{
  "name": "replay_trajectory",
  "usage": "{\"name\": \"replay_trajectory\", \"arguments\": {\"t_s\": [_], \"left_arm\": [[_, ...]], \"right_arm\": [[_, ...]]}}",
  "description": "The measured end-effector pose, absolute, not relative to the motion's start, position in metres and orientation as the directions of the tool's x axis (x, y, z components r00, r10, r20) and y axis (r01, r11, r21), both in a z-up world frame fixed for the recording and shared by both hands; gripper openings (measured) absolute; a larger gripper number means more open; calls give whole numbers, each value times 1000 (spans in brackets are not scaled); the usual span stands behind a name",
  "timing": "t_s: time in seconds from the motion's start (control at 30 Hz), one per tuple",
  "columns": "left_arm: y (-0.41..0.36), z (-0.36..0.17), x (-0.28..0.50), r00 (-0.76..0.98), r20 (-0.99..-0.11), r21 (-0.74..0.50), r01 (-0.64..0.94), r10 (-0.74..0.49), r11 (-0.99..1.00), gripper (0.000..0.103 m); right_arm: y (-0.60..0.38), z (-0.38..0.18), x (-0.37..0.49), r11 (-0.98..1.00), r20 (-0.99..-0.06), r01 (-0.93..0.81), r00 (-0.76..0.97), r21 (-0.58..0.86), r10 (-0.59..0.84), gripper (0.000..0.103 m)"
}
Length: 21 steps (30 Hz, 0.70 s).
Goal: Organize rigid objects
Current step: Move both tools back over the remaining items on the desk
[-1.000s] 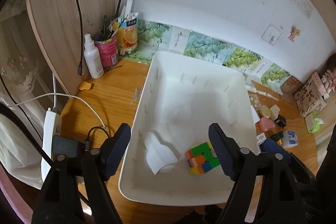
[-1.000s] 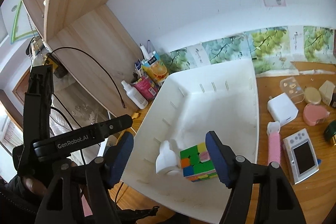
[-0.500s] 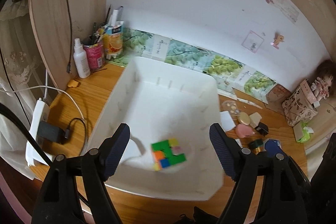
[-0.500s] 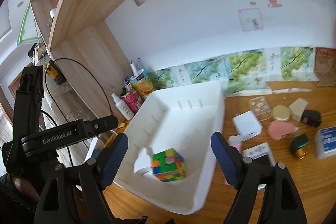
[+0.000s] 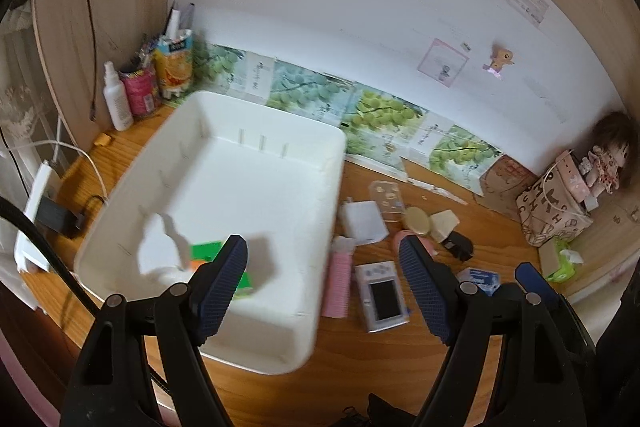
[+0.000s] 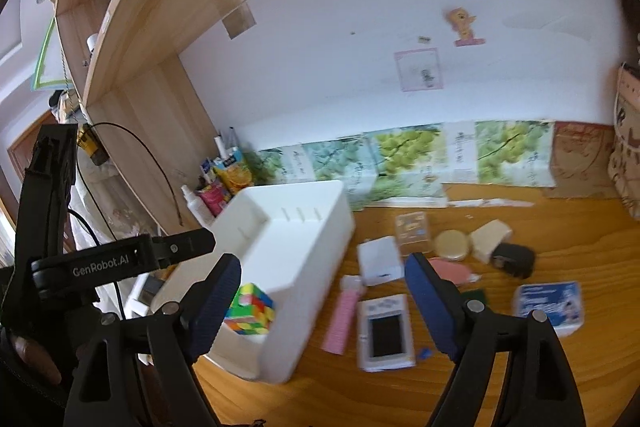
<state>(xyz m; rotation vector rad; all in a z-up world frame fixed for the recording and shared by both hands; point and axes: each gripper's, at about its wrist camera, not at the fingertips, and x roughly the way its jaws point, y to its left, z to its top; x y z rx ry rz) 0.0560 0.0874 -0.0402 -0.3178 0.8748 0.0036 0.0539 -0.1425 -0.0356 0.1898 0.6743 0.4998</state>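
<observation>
A white bin [image 5: 256,187] sits on the wooden desk with a multicoloured puzzle cube [image 6: 252,309] lying in its near corner. In the left wrist view the cube [image 5: 206,253] is half hidden behind a finger. My left gripper [image 5: 322,247] hangs open over the bin's right rim, holding nothing. My right gripper [image 6: 322,263] is opening, with nothing between its jaws, above the bin's right wall and a pink roller [image 6: 342,319]. A white handheld console [image 6: 386,331], a white charger [image 6: 378,259], a round tin [image 6: 452,245] and a black adapter [image 6: 514,261] lie to the right of the bin.
A spray bottle [image 5: 116,103], pen cups [image 5: 140,87] and a juice carton [image 5: 174,67] stand at the back left. A power strip [image 5: 34,211] with cables lies at the left edge. A patterned bag [image 5: 554,215] and a doll [image 5: 604,159] sit at the far right. A blue box [image 6: 550,307] lies near the right finger.
Both grippers have swung right, from over the bin's middle to its right side, bringing the loose objects into view. The right jaws have widened. The cube stays in the bin.
</observation>
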Motion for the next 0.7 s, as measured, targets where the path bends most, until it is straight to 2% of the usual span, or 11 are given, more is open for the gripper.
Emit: {"name": "replay_trajectory", "arguments": {"t_s": [0.2, 0.3, 0.7], "left_arm": [[51, -43, 64, 634, -759, -302, -139, -149, 943, 82], [35, -47, 68, 618, -771, -310, -151, -155, 939, 85], [-12, -98, 89, 438, -883, -303, -254, -170, 918, 86]], "right_arm": [[-181, -27, 58, 891, -550, -362, 701, 275, 454, 99], [-197, -26, 61, 899, -559, -358, 704, 253, 438, 99], [-247, -51, 81, 914, -664, -337, 633, 227, 398, 99]]}}
